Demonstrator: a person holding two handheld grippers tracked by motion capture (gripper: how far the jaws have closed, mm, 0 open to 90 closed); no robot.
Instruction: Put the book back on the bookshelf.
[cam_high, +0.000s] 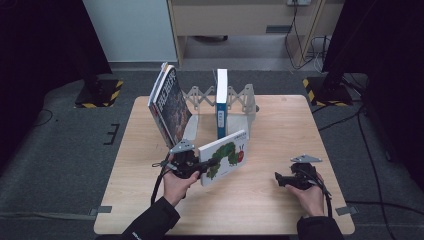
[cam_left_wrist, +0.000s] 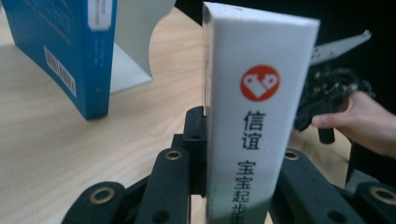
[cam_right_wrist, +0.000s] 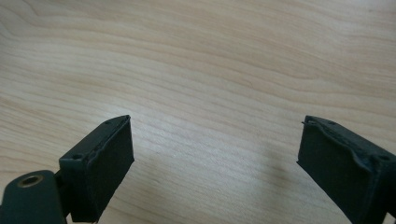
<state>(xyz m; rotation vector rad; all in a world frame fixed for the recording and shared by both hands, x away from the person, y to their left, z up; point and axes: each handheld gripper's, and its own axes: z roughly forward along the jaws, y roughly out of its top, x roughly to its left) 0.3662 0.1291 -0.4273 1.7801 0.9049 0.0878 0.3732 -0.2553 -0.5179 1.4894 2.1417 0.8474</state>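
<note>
The left hand-held gripper (cam_high: 202, 165) clamps a white caterpillar picture book (cam_high: 224, 156) by its spine, just above the counter (cam_high: 280, 125) centre. At four o'clock, the right hand-held gripper (cam_high: 280, 180) gapes wide, empty.

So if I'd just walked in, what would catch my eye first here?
Probably the white picture book with a green caterpillar, lifted off the wooden table and clamped in the left tool; the left gripper view shows its spine with a red logo. Behind it, a dark-covered book leans and a blue-spined book stands upright in a folding rack. The right tool is open, holding nothing, at the table's right.
</note>
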